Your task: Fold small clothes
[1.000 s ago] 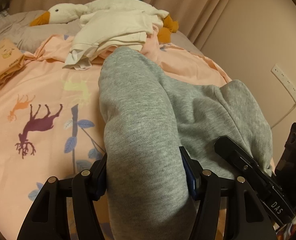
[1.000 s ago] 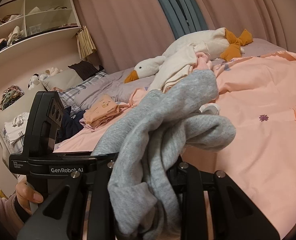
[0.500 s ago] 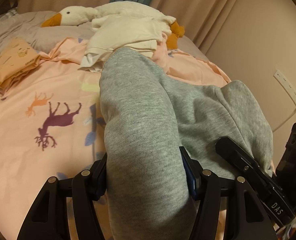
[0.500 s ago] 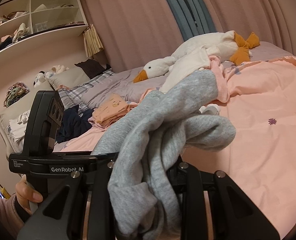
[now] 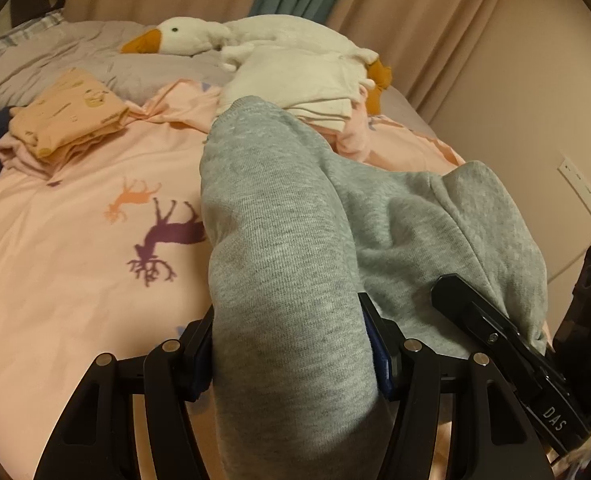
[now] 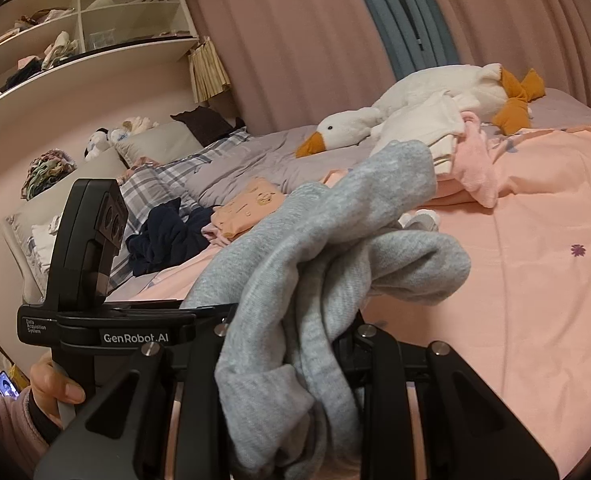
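Note:
A grey sweat garment (image 5: 275,220) hangs bunched above the pink deer-print duvet (image 5: 75,260), held up between both grippers. My left gripper (image 5: 289,320) is shut on a thick roll of it, blue pads pressed against both sides. In the right wrist view the same grey garment (image 6: 335,240) spills over my right gripper (image 6: 295,320), which is shut on a twisted bundle of it. Cloth hides the fingertips of both. The left gripper's body (image 6: 91,240) stands at the left, with a person's hand (image 6: 51,392) under it.
A folded orange garment (image 5: 67,116) lies at the duvet's far left, with a navy heap (image 6: 167,236) beside it. Folded white clothes (image 5: 295,80) and a pink piece (image 6: 475,164) rest against a plush goose (image 5: 199,36). Beyond are pillows (image 6: 155,184), shelves (image 6: 75,20), curtains and a wall socket (image 5: 583,192).
Both grippers have carried the grey garment sideways and slightly up. The goose, the white clothes and the orange garment have slid to the right in both views. Neither grip has changed.

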`<state>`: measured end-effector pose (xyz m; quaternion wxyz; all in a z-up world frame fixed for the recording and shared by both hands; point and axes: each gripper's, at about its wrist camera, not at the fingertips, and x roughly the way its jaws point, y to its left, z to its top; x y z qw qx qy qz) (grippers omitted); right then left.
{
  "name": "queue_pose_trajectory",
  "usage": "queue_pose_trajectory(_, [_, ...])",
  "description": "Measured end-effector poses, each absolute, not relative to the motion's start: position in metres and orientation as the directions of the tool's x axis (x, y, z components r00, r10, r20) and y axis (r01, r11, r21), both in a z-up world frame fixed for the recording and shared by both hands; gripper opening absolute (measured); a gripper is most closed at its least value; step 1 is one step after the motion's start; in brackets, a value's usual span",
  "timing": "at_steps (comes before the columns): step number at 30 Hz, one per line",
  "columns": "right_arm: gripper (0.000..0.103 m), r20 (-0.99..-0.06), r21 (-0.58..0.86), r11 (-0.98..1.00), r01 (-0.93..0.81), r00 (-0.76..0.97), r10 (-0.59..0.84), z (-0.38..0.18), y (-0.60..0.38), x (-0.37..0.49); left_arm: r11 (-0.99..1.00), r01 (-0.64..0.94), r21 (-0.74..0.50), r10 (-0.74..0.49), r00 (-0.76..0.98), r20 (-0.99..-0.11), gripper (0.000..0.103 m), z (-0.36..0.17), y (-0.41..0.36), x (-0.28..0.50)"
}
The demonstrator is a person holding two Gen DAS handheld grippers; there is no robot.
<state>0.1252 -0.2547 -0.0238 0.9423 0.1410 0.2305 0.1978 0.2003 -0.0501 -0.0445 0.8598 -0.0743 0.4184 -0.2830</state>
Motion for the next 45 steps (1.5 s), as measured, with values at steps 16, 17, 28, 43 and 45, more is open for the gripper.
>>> queue_pose_trajectory(16, [0.026,-0.414,0.366,0.868,-0.334,0.777,0.474,-0.038,-0.227,0.147,0.852,0.369,-0.372,-0.518,0.488,-0.703,0.061,-0.062,-0.029,0.219])
queue_pose_trajectory(17, [0.026,-0.417,0.365,0.869,-0.334,0.776,0.473,-0.039,-0.226,0.149,0.853,0.366,-0.372,-0.516,0.487,-0.705,0.061,-0.063,-0.029,0.220])
queue_pose_trajectory(28, [0.026,-0.456,0.364,0.879,-0.308,0.764,0.457,-0.056,-0.226,0.160,0.860,0.357,-0.364,-0.502,0.470,-0.726,0.061,-0.081,-0.031,0.227])
queue_pose_trajectory(43, [0.027,-0.512,0.368,0.890,-0.270,0.740,0.436,-0.073,-0.225,0.160,0.880,0.350,-0.322,-0.460,0.454,-0.763,0.061,-0.096,-0.033,0.226])
queue_pose_trajectory(45, [0.027,-0.519,0.375,0.890,-0.259,0.737,0.433,-0.074,-0.226,0.160,0.881,0.349,-0.318,-0.456,0.452,-0.766,0.061,-0.097,-0.033,0.226])
